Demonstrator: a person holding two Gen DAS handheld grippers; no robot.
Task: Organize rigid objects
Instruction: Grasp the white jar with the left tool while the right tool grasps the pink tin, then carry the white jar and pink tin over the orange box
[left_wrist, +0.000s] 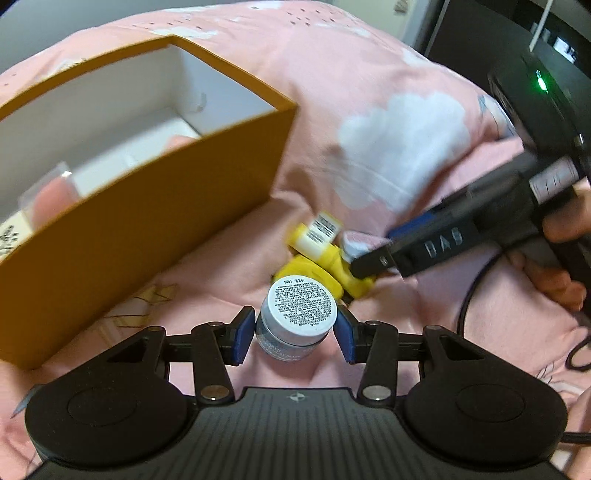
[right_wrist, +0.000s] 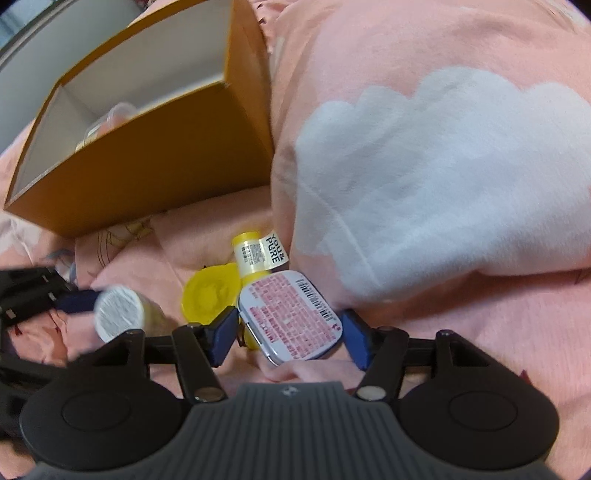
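Small jar (left_wrist: 298, 320) clamped in left gripper (left_wrist: 295, 332), lifted off pink bedding (left_wrist: 369, 110).

Right gripper (right_wrist: 290, 338) stands apart around flat tin (right_wrist: 291, 319), pads not touching it. Count: one jar, one tin, one yellow bottle (right_wrist: 255, 253), one yellow cap (right_wrist: 210, 297), one orange box (left_wrist: 147, 206) holding a few blurred items. Risk: the jar's round wall may roll out of the pads before reaching the box; the tin, half-propped on soft fabric, may tip or slide as the pads close.

Both wrist views close, downward; share orange box (left_wrist: 147, 206).
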